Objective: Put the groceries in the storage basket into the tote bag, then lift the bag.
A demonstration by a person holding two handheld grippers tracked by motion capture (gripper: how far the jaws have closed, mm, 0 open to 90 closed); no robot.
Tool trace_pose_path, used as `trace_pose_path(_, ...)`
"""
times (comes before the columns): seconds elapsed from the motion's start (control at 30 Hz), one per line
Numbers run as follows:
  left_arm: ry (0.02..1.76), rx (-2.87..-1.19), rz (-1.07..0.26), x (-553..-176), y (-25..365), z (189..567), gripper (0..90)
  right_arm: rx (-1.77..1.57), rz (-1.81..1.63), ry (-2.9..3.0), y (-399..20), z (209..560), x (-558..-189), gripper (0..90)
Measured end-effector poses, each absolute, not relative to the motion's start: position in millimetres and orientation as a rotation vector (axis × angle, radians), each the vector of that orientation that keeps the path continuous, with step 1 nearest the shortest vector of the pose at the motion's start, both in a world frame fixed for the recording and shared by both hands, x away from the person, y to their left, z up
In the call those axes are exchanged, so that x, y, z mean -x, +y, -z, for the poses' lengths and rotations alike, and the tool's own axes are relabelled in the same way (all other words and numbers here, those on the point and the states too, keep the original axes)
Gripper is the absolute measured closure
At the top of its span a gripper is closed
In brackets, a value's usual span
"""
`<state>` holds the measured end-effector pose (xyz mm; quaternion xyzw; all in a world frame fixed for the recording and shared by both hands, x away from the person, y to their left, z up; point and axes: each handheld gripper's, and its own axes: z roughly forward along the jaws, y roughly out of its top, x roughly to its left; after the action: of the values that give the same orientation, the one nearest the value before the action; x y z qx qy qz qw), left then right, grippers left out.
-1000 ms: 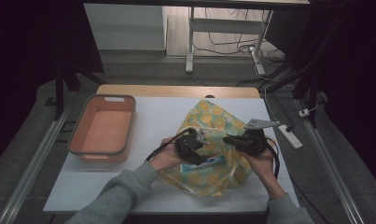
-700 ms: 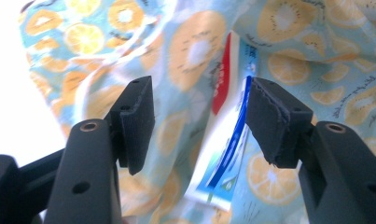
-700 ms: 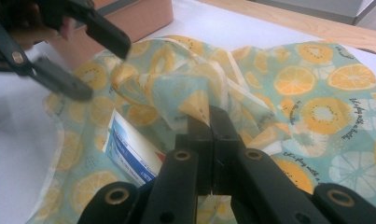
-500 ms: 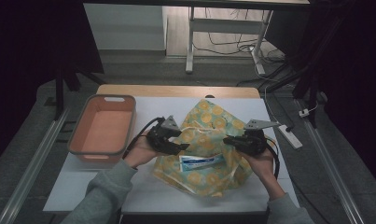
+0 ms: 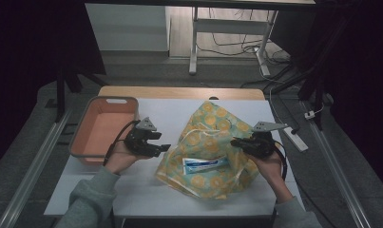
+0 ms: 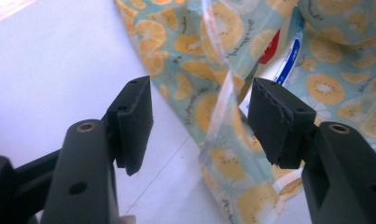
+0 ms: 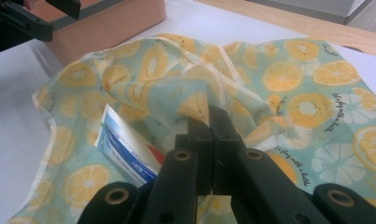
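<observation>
Fruit-print bag (image 5: 213, 142) is lying on the white table (image 5: 160, 114), center to right, its open mouth facing toward 9 o'clock. A blue-and-white tube (image 5: 205, 164) is sitting in the mouth of the bag, partly sticking out, lying flat.

Right gripper (image 5: 239, 142) is sitting at the bag's 3 o'clock edge, pinching the fabric: in the right gripper view the jaws are pressed together on a fold of the bag (image 7: 195, 100), with the tube (image 7: 125, 144) showing just at 9 o'clock of the jaws inside the opening.

Left gripper (image 5: 163, 148) is hanging just at 9 o'clock of the bag's mouth, close to the fabric, jaws apart and holding nothing. Its jaws have just been opening further. In the left gripper view the left gripper (image 6: 197, 126) is looking at the bag's edge (image 6: 223, 112), a strip of the hem running between the jaws but the pads are not pressing on it.

Orange tray (image 5: 82, 137) is sitting at the table's 9 o'clock side, just beside the left hand (image 5: 118, 159), well apart from the bag. Grey sleeve (image 5: 91, 199) is coming in from 6 o'clock.
</observation>
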<state>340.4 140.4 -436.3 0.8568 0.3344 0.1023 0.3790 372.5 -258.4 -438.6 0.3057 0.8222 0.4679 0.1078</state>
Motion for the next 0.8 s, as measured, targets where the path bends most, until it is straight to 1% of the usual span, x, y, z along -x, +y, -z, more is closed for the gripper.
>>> trace_pose_path(0.47, 0.859, -2.202, -0.264, -341.3, 138.2, 438.9, 38.9, -0.890, -1.377, 2.427, -256.6, 438.5, -371.3, 88.7)
trace_pose_path(0.8, 0.837, -2.250, -0.244, -346.2, 118.7, 447.8, 36.7, -0.894, -1.377, 2.421, -257.1, 438.2, -371.3, 88.7)
